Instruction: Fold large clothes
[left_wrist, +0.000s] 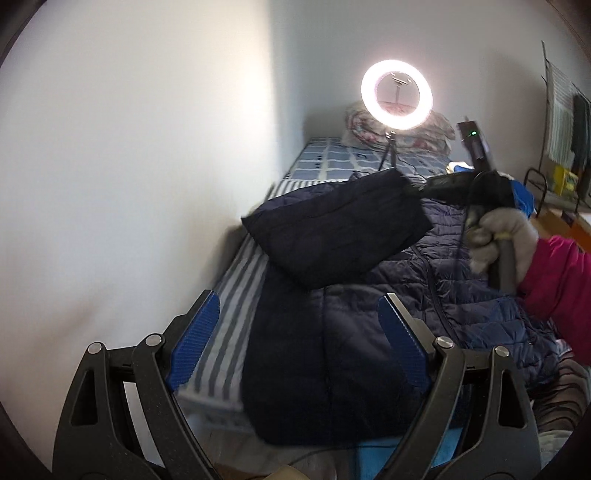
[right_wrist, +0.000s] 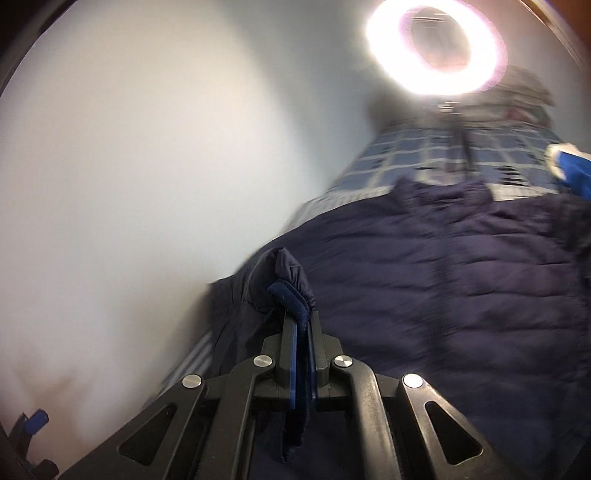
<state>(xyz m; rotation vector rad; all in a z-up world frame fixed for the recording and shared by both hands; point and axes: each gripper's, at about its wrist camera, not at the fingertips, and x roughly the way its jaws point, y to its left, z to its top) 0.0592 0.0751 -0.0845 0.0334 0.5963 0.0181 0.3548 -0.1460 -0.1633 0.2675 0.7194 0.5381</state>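
The jacket, a navy quilted puffer, lies spread along the bed, which stands against the white wall; its hem end hangs near the foot of the bed, close under the left gripper; that claw stands wide, its blue pads well apart with nothing between them, poised above the jacket's lower half. The right gripper is closed tight on the sleeve, the cuff bunched above the pinched pads and a strip of dark fabric trailing down between the fingers; in the left wrist view the sleeve is lifted clear of the bed and held across the jacket's upper body, hanging as a dark slab; a gloved hand with a pink cuff grips the right gripper's handle. Beyond the jacket a lit ring lamp stands on a tripod on the checked sheet; folded floral bedding lies behind it against the far wall; the right wrist view is blurred.
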